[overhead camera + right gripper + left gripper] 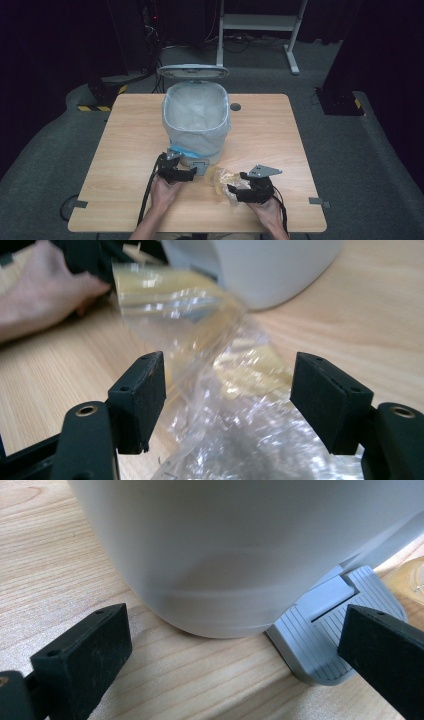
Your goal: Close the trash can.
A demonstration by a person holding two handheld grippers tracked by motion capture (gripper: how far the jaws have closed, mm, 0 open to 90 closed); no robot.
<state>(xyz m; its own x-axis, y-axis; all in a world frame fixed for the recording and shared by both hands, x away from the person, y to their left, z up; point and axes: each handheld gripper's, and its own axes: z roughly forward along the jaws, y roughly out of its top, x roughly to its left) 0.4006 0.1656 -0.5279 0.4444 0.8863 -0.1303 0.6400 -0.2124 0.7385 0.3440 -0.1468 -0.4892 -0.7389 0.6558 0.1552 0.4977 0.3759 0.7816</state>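
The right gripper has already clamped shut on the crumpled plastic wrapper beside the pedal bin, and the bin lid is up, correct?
Not quite. The right gripper is open: in the right gripper view its jaws stand wide apart on either side of the crumpled plastic wrapper, and neither pad presses it. The rest holds: the wrapper lies beside the pedal bin and the lid is up.

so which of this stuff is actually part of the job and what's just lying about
In use:
- pedal bin, lid up, liner fitted
- its grey foot pedal, at the left gripper
- crumpled clear plastic wrapper, between the open jaws of the right gripper

Just lying about:
- white frame on the floor behind the table
- dark stands with hazard stripes
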